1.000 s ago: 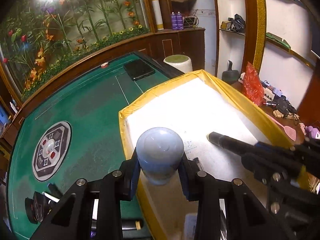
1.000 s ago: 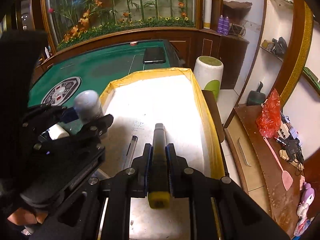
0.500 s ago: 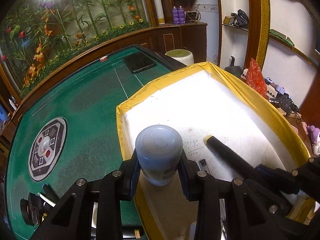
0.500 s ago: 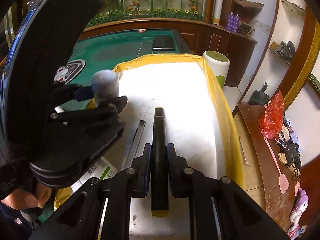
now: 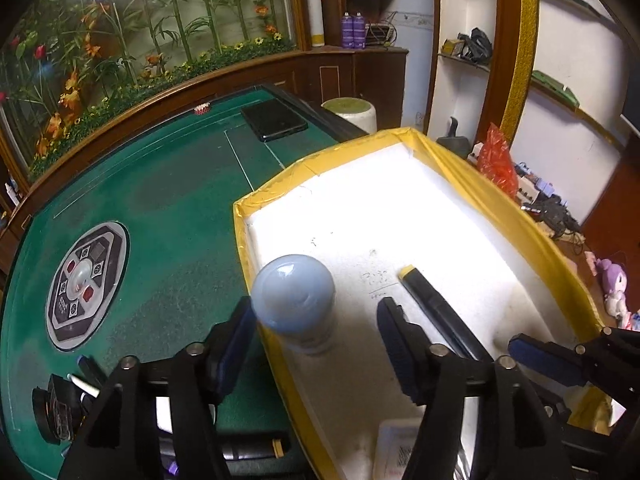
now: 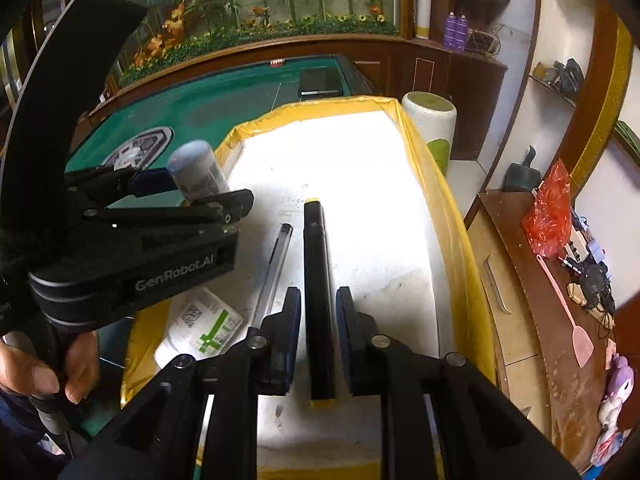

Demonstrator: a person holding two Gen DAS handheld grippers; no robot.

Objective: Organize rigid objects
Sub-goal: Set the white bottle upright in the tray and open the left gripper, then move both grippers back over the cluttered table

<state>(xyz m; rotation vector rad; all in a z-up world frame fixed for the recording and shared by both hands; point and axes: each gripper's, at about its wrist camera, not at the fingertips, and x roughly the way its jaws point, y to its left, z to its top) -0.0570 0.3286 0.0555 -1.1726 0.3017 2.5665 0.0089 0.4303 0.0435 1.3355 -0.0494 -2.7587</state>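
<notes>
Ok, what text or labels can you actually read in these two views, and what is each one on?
"GenRobot.AI": white lettering on the body of the left tool.
White packet in the tray: QR code and green marks, print too small to read.
Grey-capped bottle: label print blurred, unreadable.
Tray floor: faint handwritten marks, illegible.
Round panel on the green table: symbols only, nothing readable.

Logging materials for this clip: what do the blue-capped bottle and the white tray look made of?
Blue-capped bottle: likely plastic; the smooth cap shows soft glare and a printed label wraps the body. White tray: probably foam board, matte and scuffed, its rim wrapped in glossy yellow tape.
</notes>
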